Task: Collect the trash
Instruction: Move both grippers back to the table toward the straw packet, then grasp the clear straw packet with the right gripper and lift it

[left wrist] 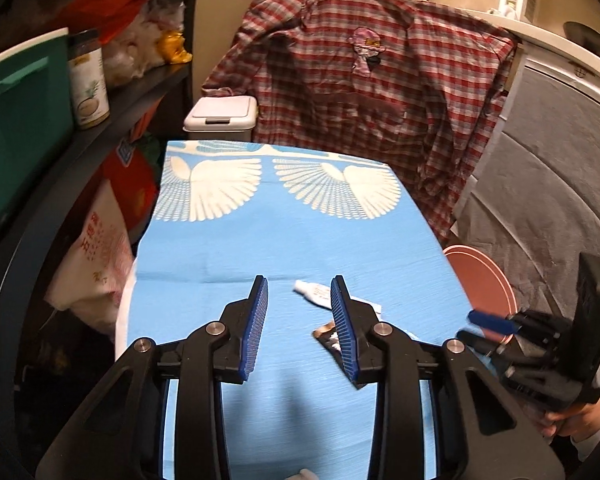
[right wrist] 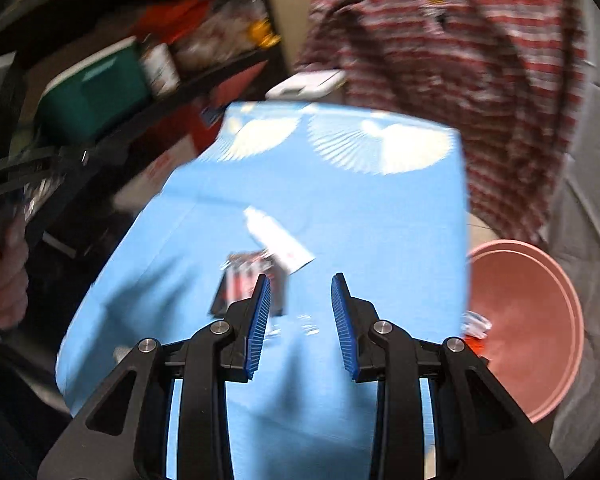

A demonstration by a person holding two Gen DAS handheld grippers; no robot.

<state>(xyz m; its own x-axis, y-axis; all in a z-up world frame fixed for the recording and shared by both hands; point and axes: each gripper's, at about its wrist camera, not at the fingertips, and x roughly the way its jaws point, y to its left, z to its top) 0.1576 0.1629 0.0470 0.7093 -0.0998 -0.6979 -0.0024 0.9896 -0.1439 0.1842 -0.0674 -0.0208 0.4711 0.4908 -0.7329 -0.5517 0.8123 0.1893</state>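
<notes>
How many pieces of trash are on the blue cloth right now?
2 for sure: a white tube mid-cloth and a dark wrapper just nearer, overlapping its end. A blurred clear scrap nearer still may be a third; the tongs may hide more.

Dim, warm indoor light; soft shadows across the blue tabletop (left wrist: 300, 248). Left wrist view fairly sharp; right wrist view heavily motion-blurred. Strong fisheye bending and dark vignetting at edges.
</notes>
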